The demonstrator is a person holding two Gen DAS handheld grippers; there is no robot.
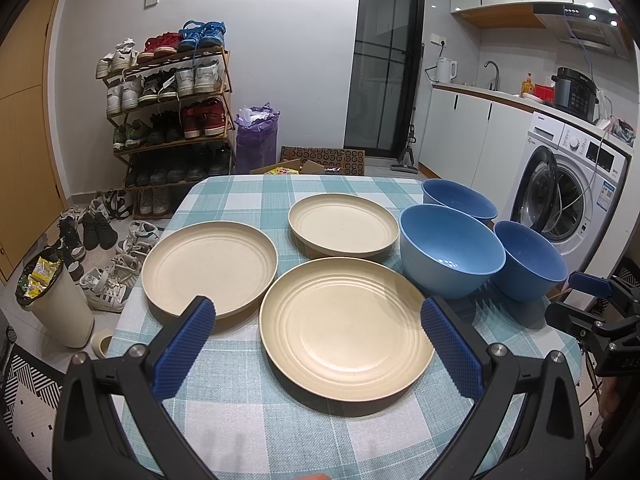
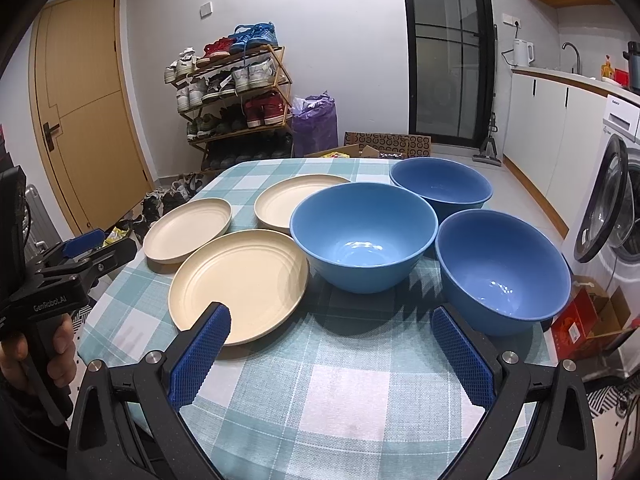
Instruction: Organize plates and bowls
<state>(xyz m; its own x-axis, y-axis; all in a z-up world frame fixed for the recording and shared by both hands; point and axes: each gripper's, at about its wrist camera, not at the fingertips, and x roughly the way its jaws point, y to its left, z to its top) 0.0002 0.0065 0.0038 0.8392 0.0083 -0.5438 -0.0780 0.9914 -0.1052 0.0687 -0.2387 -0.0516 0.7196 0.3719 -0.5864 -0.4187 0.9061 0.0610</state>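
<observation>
Three cream plates and three blue bowls spread separately on checked surface, both claws wide, empty; advised: grip nearest plate's rim, stack squarely.

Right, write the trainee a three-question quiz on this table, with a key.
1. How many round cream plates and how many round blue bowls sit on the teal checked tablecloth?
2. True or false: the plates are already stacked.
3. Which item lies nearest the open left gripper? A) nearest cream plate B) far blue bowl C) white kettle

Key:
1. Three plates: near, left, far. Three bowls: middle, right, far.
2. False; each lies apart on the cloth, and the right gripper is open and empty too.
3. A.
</observation>
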